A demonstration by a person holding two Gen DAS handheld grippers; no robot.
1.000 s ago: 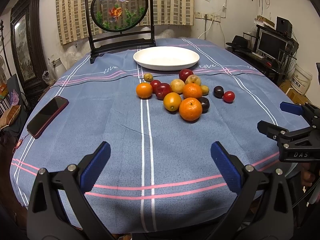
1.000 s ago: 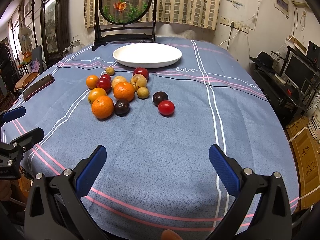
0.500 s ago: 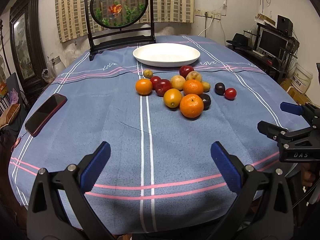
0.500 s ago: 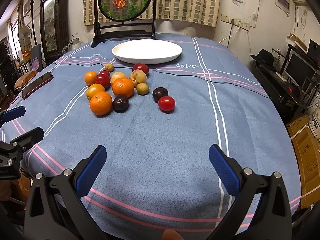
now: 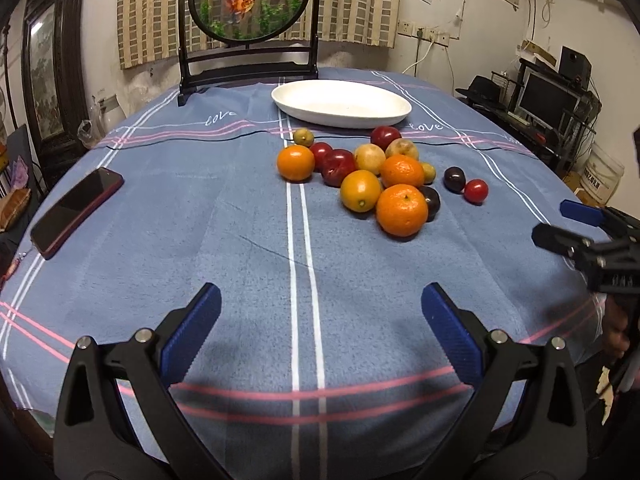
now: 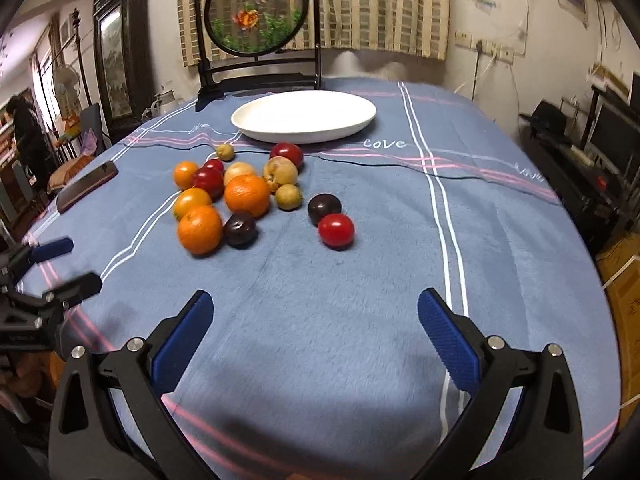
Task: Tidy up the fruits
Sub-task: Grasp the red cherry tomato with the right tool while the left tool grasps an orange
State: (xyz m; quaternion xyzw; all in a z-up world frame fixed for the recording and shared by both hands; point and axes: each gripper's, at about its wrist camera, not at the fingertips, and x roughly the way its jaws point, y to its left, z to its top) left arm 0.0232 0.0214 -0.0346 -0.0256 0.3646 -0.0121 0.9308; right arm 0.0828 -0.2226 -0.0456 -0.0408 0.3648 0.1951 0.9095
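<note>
Fruit (image 5: 368, 176) lies heaped on the cloth just in front of the empty white plate (image 5: 340, 104), so I hold my left gripper (image 5: 320, 320) and right gripper (image 6: 314, 320) spread wide, empty, short of the heap, ready to pick.

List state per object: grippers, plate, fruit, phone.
left gripper: open, holding nothing
right gripper: open, holding nothing
white plate: empty, on the tablecloth
fruit pile: loose on the cloth, none on the plate
red tomato: touching the dark plum
phone: flat, screen dark
</note>
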